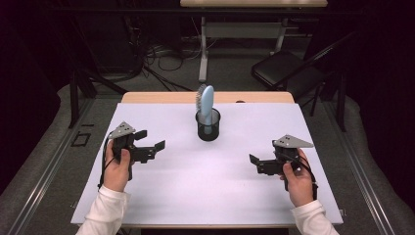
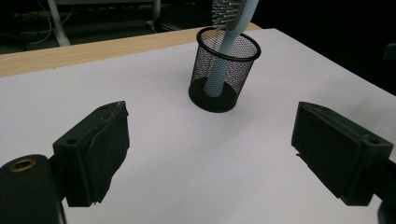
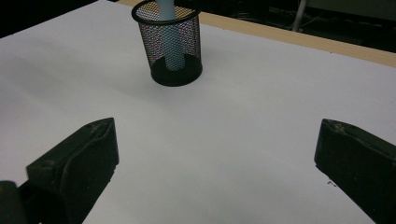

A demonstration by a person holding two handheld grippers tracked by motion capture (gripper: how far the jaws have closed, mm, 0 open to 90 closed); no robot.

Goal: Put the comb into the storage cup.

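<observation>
Brush (image 1: 206, 105) stands handle-down in the cup (image 1: 208, 126), which sits on the counter (image 1: 195, 191) toward the far edge, roughly mid-width. Head pokes up above the cup rim, leaning slightly; the bristles face left and away in the high view.

Left claw (image 1: 149, 143) is near-left of the cup, right claw (image 1: 256, 162) near-right of the cup and a bit further off. Both well apart from it. Both claws stand wide w/ nothing between the jaws, only bare white counter, per each gripper view.

Handling, as a guess: brush looks like light, stiff plastic w/ a smooth pale-blue handle, prob. a bit slippery. Best hold is the flat neck just above the cup rim, on the side away from the bristles; the bristles themselves would give under pressure and offer no firm grip. Cup is thin black wire mesh, round, w/ a solid dark base and rolled rim. It's light, so it may tip or slide if the brush is pulled at an angle. Lift straight up, or steady the cup rim w/ the other claw.

Counter top is matte white sheet over a wood-tone edge. Jaw pads (image 2: 95, 151) are black, blocky, slightly scuffed rubber-like faces.
</observation>
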